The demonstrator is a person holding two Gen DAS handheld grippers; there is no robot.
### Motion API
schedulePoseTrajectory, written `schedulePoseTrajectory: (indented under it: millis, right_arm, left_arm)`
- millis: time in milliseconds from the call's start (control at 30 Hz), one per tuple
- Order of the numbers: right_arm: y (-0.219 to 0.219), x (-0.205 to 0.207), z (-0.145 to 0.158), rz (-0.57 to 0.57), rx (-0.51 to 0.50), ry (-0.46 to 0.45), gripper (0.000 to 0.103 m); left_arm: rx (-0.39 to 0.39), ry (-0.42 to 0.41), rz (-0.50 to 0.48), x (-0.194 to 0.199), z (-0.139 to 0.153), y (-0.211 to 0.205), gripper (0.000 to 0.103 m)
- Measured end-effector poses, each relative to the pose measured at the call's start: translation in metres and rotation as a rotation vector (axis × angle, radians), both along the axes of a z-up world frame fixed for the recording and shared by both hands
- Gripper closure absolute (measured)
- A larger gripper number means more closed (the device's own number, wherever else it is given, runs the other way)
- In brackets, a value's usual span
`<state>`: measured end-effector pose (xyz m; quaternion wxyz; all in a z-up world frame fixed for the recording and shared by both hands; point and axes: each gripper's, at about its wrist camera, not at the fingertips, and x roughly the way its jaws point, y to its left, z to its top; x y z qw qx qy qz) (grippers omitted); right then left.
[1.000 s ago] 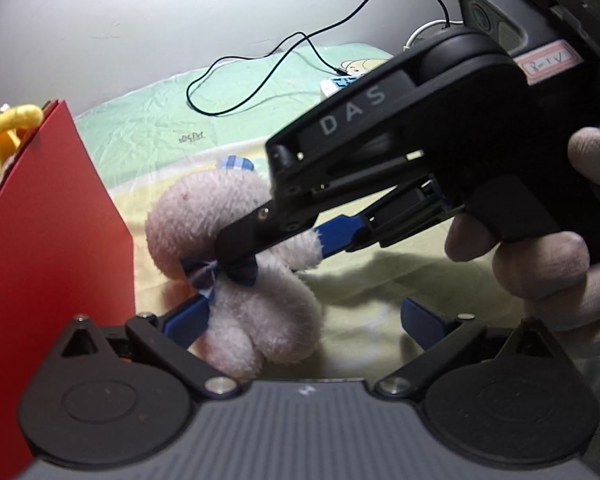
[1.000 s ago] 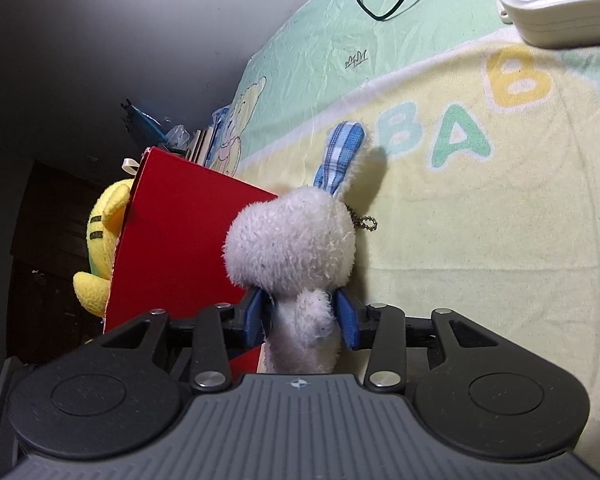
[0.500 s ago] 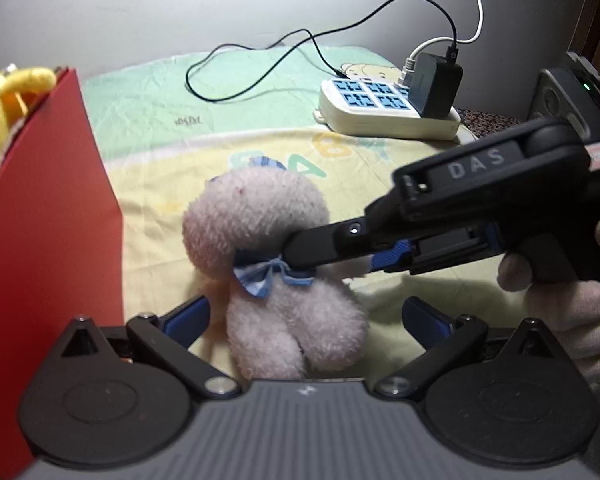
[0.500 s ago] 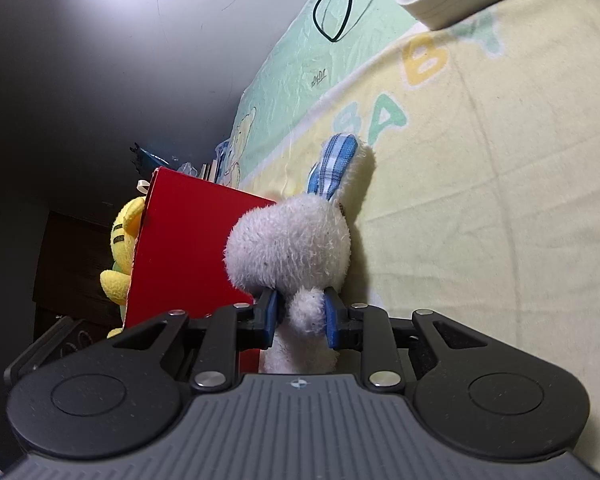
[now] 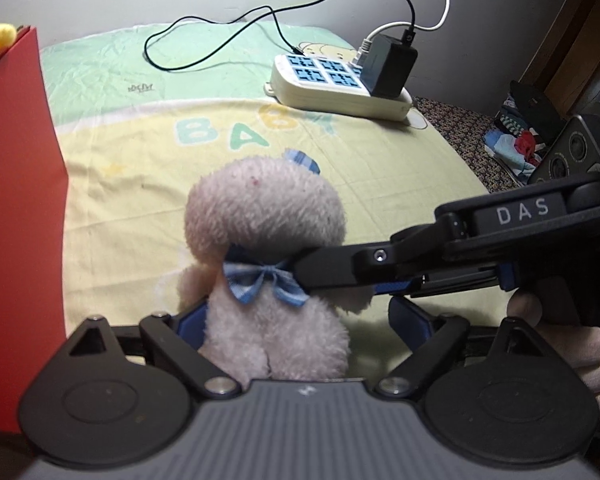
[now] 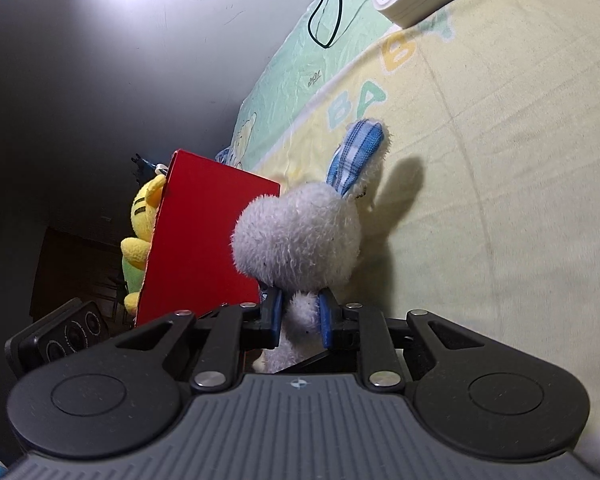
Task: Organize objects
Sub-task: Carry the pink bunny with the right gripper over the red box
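**Plush rabbit pinched by the right, bracketed by the left**

Pale yellow-and-green baby sheet covers the bed [image 5: 380, 168], with a red box [image 5: 16, 200] at its left edge. On the sheet sits the white plush rabbit [image 5: 264, 248], upright, long axis vertical. The right gripper [image 6: 300, 316] comes in from the side, jaws closed on one small limb. The left gripper [image 5: 296, 322] sits nearer, jaws wide apart either side of the body, gripping nothing. Likely next: into the box.

Plush rabbit [image 5: 264, 216] pinkish-white – blue-checked ear [image 6: 354, 156], bow [image 5: 265, 282]; box [image 6: 204, 240] red; blanket [image 5: 380, 168] yellow-green.
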<state>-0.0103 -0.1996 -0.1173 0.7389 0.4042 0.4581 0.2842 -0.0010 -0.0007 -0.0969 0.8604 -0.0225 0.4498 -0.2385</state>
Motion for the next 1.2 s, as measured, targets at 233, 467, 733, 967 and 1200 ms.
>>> schedulePoseTrajectory:
  millis: [233, 467, 733, 967, 1200]
  right_arm:
    - [0.007, -0.042, 0.024, -0.012, -0.026, -0.015, 0.083]
    - [0.029, -0.074, 0.058, -0.018, -0.031, -0.054, 0.083]
    - [0.074, -0.092, 0.109, -0.027, -0.050, -0.202, 0.083]
    - [0.128, -0.081, 0.144, -0.001, -0.091, -0.345, 0.083]
    - [0.183, -0.048, 0.153, 0.034, -0.114, -0.423, 0.083]
  left_arm:
    - [0.006, -0.014, -0.037, -0.037, 0.016, -0.001, 0.013]
    - [0.005, -0.068, -0.094, -0.079, 0.041, 0.012, 0.013]
    - [-0.017, -0.160, -0.137, -0.104, 0.078, 0.053, 0.013]
    - [-0.050, -0.278, -0.109, -0.112, 0.117, 0.111, 0.013]
    - [-0.043, -0.366, -0.044, -0.103, 0.135, 0.168, 0.013]
